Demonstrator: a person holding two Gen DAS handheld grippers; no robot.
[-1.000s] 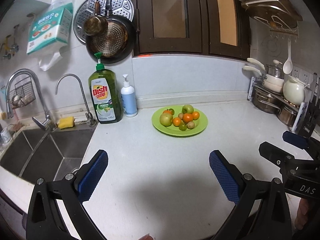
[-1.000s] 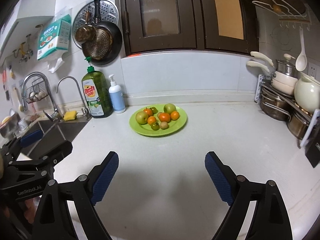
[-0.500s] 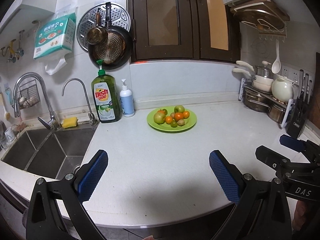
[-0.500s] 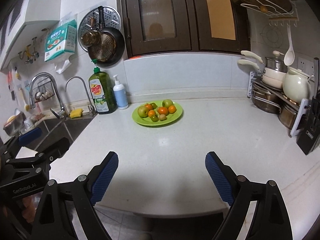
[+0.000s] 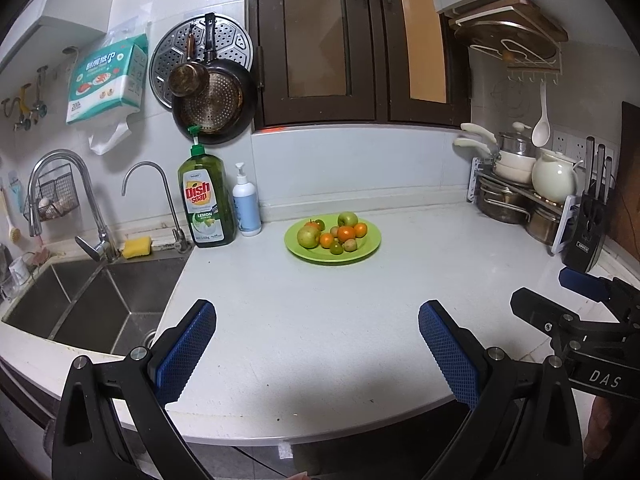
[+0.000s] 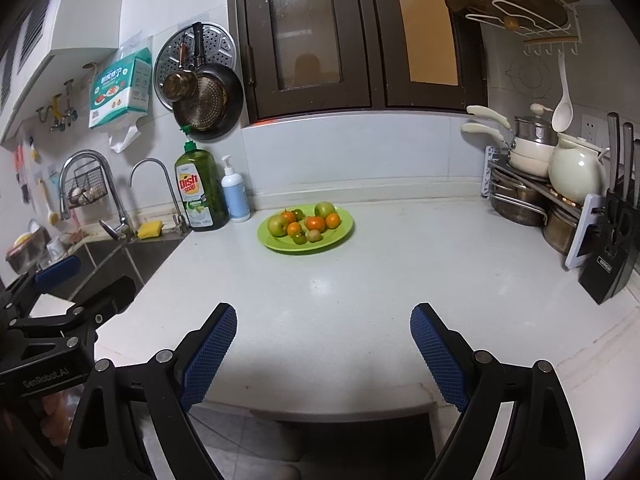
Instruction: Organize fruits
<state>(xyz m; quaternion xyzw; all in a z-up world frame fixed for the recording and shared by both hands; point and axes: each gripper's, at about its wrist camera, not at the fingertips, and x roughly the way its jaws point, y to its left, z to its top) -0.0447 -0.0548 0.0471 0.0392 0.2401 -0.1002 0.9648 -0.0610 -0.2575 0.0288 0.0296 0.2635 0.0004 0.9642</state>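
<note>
A green plate (image 5: 312, 257) stands on the white counter near the back wall and holds several fruits: green apples (image 5: 308, 237), orange tangerines (image 5: 346, 233) and small green and brown ones. It also shows in the right wrist view (image 6: 340, 236). My left gripper (image 5: 316, 322) is open and empty, above the counter's front edge, well short of the plate. My right gripper (image 6: 323, 326) is open and empty, also at the front edge. Each gripper shows at the side of the other's view.
A sink (image 5: 92, 304) with two taps lies left. A green dish soap bottle (image 5: 206, 200) and a white pump bottle (image 5: 246, 206) stand left of the plate. A pot rack (image 5: 516, 196) and black knife block (image 5: 588, 232) stand right.
Both grippers have drawn back from the plate and risen; the counter's front edge is now in view. Jaws stay open. The fruits have not moved.
</note>
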